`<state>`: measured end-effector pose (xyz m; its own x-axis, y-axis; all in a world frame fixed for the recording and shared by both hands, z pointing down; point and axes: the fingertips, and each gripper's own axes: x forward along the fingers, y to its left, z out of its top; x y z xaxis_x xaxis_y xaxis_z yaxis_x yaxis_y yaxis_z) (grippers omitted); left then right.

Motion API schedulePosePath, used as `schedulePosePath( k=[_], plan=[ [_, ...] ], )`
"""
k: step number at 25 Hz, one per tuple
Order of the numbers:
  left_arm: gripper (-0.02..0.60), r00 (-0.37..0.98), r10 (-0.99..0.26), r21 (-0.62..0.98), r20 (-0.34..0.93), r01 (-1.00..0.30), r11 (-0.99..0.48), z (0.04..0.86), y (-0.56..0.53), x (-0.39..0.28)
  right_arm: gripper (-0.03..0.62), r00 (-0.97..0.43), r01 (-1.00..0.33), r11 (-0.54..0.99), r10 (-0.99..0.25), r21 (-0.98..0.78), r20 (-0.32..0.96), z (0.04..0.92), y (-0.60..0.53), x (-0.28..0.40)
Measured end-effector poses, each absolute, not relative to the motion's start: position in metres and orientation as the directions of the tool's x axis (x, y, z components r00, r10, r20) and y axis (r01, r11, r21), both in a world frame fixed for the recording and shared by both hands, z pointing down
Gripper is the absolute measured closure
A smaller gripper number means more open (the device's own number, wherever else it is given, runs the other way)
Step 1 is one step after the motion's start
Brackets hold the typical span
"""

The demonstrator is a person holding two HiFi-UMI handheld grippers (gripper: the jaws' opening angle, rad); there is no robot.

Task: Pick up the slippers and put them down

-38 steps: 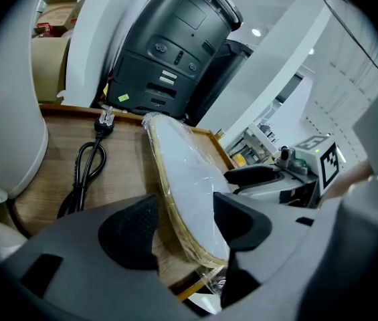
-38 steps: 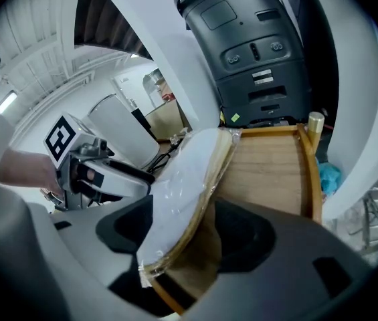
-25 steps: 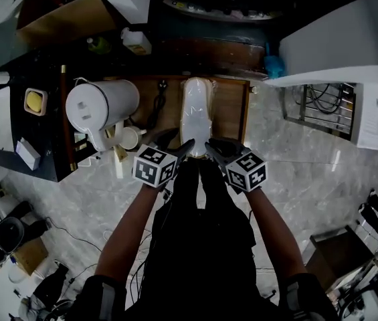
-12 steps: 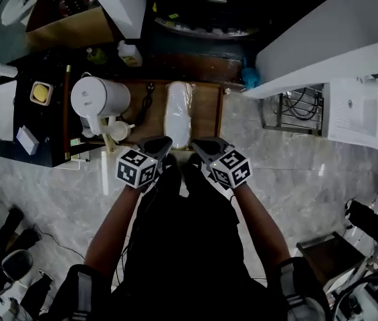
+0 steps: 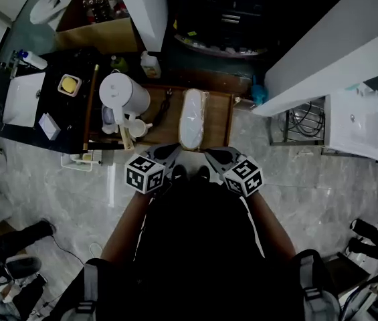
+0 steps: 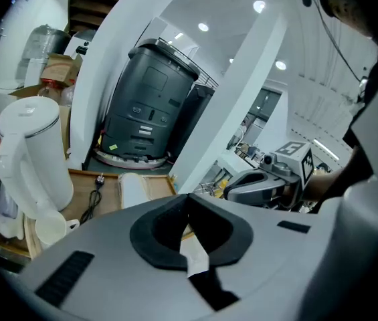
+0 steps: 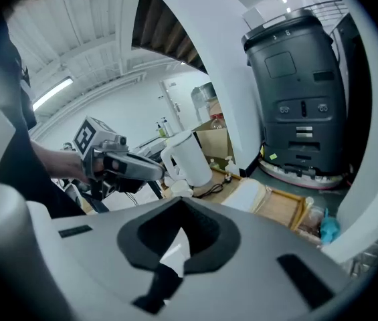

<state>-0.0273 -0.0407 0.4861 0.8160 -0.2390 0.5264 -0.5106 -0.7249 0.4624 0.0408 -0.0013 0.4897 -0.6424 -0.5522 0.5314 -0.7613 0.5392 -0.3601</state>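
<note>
A white wrapped slipper pack (image 5: 192, 119) lies lengthwise on a wooden tray (image 5: 219, 116), ahead of both grippers. It also shows as a pale bundle in the left gripper view (image 6: 133, 189) and in the right gripper view (image 7: 245, 194). My left gripper (image 5: 172, 154) hangs in the air short of the tray's near edge. Its jaws have just closed, with nothing between them (image 6: 189, 202). My right gripper (image 5: 211, 156) hangs beside it, shut and empty (image 7: 178, 206). Neither one touches the pack.
A white kettle (image 5: 123, 93) and cups (image 5: 135, 127) stand left of the pack. A black counter (image 5: 35, 122) with a basin lies further left. A white curved column (image 5: 322, 55) and a wire rack (image 5: 302, 122) are on the right. Shoes (image 5: 18, 266) lie on the marble floor.
Both grippers have risen and drawn back from the near end of the pack towards my body. The pack stays on the tray.
</note>
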Motion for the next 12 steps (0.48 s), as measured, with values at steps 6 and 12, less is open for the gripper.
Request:
schedulePosePath(
  k=[6, 12],
  plan=[
    [0.569, 0.82, -0.277, 0.46, 0.5, -0.523, -0.718, 0.48, -0.031, -0.03, 0.588, -0.653, -0.747, 0.588, -0.567, -0.309, 0.501, 0.468, 0.007, 0.039],
    [0.571, 0.828, -0.289, 0.454, 0.481, -0.517, -0.725, 0.474, -0.019, -0.024, 0.588, -0.666, -0.731, 0.629, -0.568, -0.267, 0.484, 0.46, 0.012, 0.037]
  ],
)
